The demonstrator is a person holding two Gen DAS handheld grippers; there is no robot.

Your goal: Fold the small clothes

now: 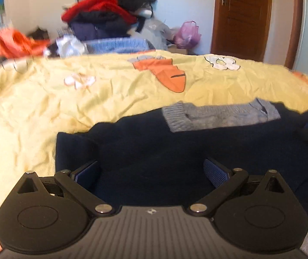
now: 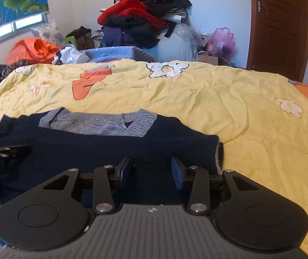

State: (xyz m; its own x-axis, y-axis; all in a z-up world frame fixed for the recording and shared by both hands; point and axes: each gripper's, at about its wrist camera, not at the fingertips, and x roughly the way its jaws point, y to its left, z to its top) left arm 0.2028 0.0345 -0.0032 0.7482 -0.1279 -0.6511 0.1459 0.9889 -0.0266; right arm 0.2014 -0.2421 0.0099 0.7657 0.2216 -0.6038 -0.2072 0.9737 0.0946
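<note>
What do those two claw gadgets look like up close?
Both the left claw and right claw are matte black plastic: a ribbed grey-black body with a small logo, two rounded discs, silver rivets on jointed links, and blue textured fingertips. No cables show.

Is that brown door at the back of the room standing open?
No. In the right wrist view the brown door sits shut in its frame, handle on its left edge, with no gap showing.

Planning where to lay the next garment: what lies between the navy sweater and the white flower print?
Only bare yellow bedspread between navy sweater and white flower print, in the right wrist view.
</note>
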